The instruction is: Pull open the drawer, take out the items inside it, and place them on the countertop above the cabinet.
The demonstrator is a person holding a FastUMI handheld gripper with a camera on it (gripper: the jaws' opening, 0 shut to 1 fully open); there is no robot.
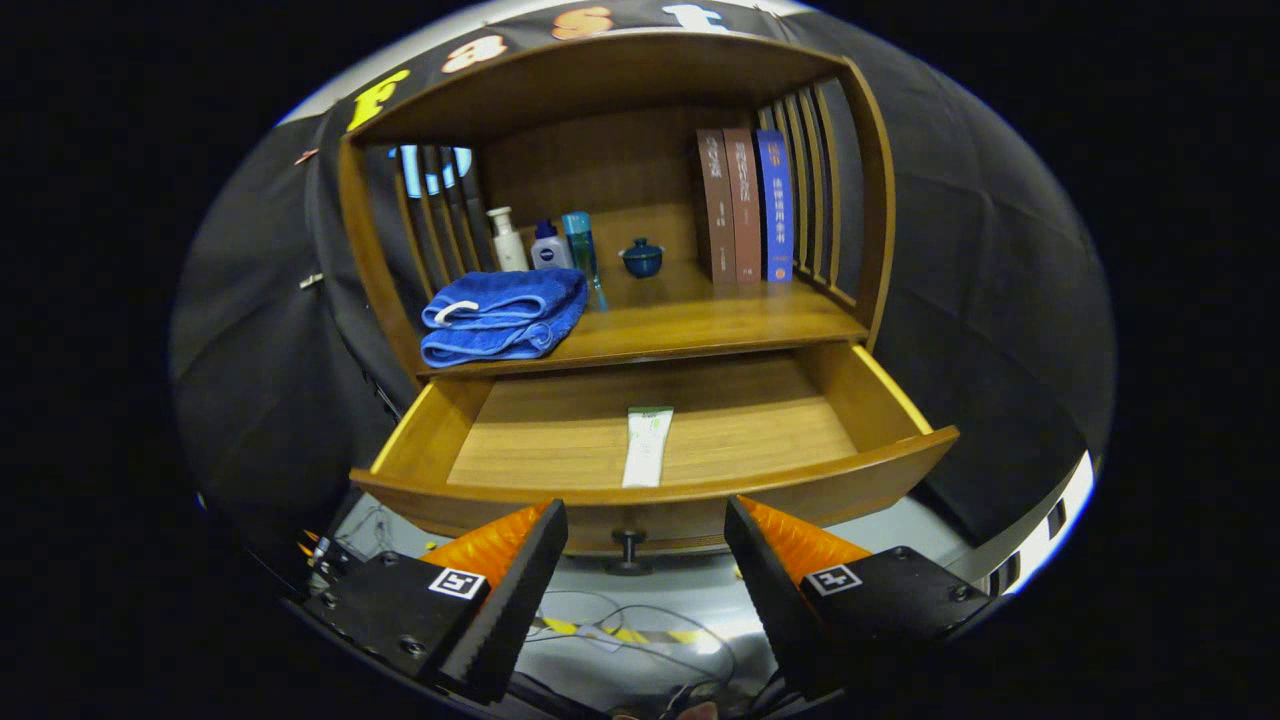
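Observation:
The wooden drawer point(880, 400) stands pulled out below the countertop point(700, 325) of the cabinet. A white tube point(646, 446) with a green top lies flat in the drawer's middle, close to its front wall. The drawer's dark knob point(628, 548) sits on the front panel, between and just beyond my fingertips. My gripper point(645, 525) is open with nothing between its fingers, held in front of the drawer and slightly below its rim.
On the countertop lie a folded blue towel point(503, 316), three bottles point(545, 245), a small blue lidded pot point(641, 258) and three upright books point(745, 205). Slatted sides and a top board enclose the shelf. Cables and striped tape lie on the floor point(640, 625) below.

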